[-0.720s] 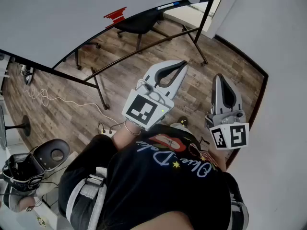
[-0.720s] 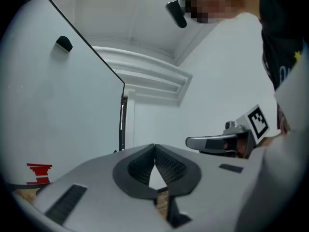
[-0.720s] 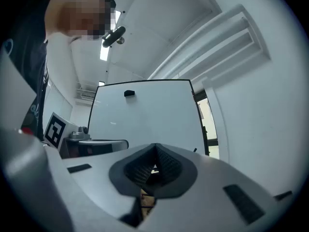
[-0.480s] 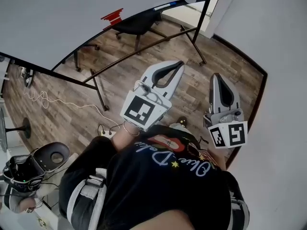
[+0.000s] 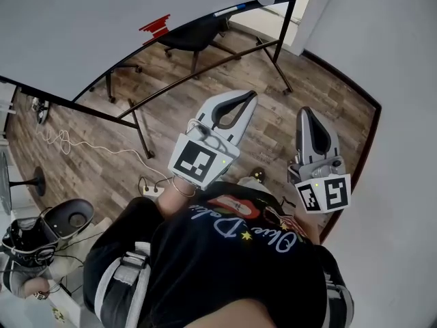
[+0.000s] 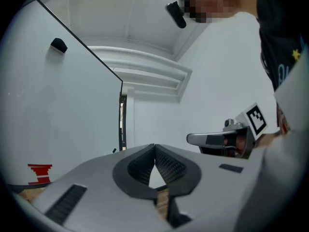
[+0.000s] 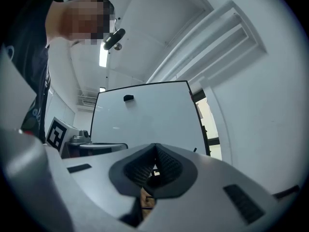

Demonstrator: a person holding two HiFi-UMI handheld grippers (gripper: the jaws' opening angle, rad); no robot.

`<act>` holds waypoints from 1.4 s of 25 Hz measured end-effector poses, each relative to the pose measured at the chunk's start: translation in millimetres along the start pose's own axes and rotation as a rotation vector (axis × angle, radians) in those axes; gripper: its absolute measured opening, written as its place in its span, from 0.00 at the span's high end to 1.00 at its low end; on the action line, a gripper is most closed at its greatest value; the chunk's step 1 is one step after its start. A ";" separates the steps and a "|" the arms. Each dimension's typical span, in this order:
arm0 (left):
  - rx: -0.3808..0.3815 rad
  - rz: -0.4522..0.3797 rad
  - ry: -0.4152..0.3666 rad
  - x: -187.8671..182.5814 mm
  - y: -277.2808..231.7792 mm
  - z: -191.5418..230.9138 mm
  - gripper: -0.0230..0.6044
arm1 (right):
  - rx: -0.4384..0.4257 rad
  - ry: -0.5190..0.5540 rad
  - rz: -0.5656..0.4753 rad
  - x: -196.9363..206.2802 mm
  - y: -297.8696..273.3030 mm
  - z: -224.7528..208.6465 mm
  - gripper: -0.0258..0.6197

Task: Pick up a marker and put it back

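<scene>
A thin blue marker [image 5: 232,9] lies on the ledge along the lower edge of the big whiteboard [image 5: 89,26], far ahead of both grippers. My left gripper [image 5: 250,95] is held in the air in front of the person's chest, jaws shut with nothing between them; the left gripper view shows its tips [image 6: 155,147] touching. My right gripper [image 5: 306,111] hangs beside it to the right, also shut and empty, tips meeting [image 7: 155,145]. Both point toward the whiteboard [image 7: 145,115].
A red object [image 5: 156,24] sits on the whiteboard's ledge to the left of the marker. The board's black stand legs [image 5: 205,67] cross the wooden floor, with a black chair [image 5: 194,36] behind them. A white wall [image 5: 396,80] rises at the right. Cables [image 5: 82,142] lie at the left.
Both grippers have drifted slightly left and down in the head view, still shut and empty. The scene has shifted a little with the head.
</scene>
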State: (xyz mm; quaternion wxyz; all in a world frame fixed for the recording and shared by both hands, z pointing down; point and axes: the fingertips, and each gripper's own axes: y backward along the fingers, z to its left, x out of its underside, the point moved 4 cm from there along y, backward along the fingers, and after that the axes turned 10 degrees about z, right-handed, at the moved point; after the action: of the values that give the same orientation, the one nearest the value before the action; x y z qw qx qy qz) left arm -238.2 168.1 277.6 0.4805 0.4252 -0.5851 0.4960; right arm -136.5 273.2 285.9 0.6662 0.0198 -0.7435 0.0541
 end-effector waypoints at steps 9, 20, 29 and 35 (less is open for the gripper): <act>-0.021 0.039 0.005 6.2 -25.9 -11.7 0.96 | -0.012 -0.028 -0.012 4.9 10.9 -40.2 0.96; -0.089 0.045 -0.014 -0.5 -53.7 -33.0 0.96 | -0.046 -0.035 -0.014 9.4 27.5 -84.0 0.96; -0.115 0.044 -0.039 -7.1 -57.8 -47.8 0.96 | -0.026 -0.026 -0.038 5.5 48.9 -103.4 0.96; -0.084 0.038 -0.057 -11.5 -70.5 -49.5 0.96 | -0.005 -0.050 -0.059 4.7 53.1 -112.9 0.96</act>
State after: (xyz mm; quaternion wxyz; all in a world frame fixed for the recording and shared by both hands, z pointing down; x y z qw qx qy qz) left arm -160.5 207.0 280.7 0.4716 0.4074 -0.6269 0.4676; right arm -30.8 338.2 299.7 0.6489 0.0416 -0.7591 0.0319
